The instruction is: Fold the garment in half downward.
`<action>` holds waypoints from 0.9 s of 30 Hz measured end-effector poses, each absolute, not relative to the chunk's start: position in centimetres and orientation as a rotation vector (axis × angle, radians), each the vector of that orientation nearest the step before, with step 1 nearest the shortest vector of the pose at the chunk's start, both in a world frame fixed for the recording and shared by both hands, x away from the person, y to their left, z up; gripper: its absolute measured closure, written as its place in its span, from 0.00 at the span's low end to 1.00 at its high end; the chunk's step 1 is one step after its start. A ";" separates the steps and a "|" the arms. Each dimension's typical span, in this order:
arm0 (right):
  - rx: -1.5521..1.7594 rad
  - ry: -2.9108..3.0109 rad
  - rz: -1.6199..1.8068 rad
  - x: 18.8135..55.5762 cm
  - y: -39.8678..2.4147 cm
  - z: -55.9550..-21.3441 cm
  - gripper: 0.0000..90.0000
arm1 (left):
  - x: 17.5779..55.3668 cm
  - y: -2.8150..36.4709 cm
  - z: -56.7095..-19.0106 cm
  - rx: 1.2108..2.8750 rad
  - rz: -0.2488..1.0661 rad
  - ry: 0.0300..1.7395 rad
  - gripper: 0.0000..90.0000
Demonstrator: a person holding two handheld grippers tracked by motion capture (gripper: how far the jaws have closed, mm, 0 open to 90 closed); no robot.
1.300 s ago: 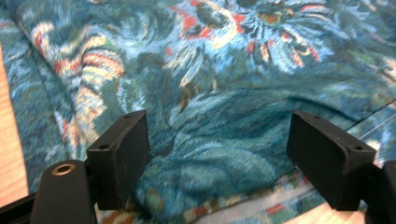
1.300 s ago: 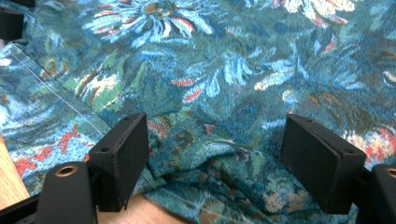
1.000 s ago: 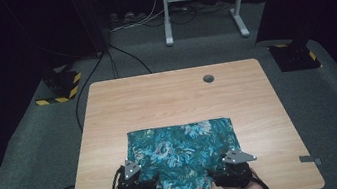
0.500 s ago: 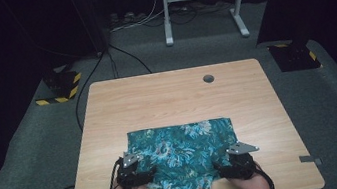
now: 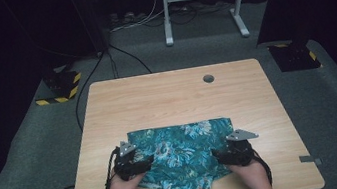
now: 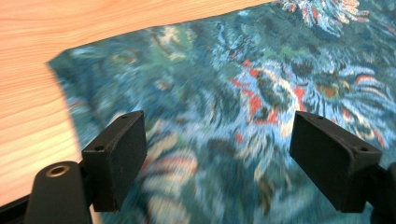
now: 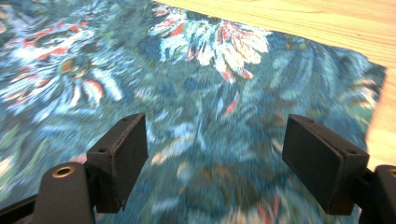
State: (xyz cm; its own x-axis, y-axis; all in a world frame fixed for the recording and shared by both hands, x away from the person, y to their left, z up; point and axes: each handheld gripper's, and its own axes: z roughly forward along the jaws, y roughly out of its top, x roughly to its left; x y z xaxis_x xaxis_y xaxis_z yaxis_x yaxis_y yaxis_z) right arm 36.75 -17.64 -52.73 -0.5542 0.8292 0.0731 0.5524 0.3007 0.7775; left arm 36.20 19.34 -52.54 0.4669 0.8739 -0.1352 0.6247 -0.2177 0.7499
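Teal floral-print fabric lies flat near our edge of the light wooden table, with the far half bare. Our left gripper and right gripper hover over its side edges, jaws wide open, holding nothing.

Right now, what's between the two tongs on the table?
Between the left tongs and the right tongs lies the flowery teal cloth, spread on the wooden table. The high view shows it.
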 end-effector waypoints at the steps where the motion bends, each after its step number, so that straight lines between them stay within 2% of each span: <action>1: 1.243 2.232 1.124 36.8 -17.6 -52.7 0.24 | 36.2 19.3 -52.5 1.943 0.409 1.248 0.22; 8: 1.284 2.278 1.044 38.7 -17.3 -53.9 0.26 | 38.1 19.3 -53.6 1.969 0.379 1.277 0.22; 20: 1.288 2.266 1.018 41.1 -17.9 -53.9 0.26 | 41.0 18.6 -53.7 1.973 0.383 1.266 0.23; 27: 1.292 2.259 1.036 41.5 -18.1 -53.9 0.24 | 41.5 18.2 -53.6 1.967 0.368 1.273 0.21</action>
State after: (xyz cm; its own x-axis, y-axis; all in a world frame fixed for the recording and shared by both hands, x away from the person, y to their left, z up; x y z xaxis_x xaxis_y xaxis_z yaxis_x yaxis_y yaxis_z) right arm 41.54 -18.06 -53.92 -0.5292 0.8462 0.0621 0.5991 0.3208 0.7336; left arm 41.45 18.19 -53.65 0.4639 0.8726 -0.1530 0.6567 -0.2228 0.7205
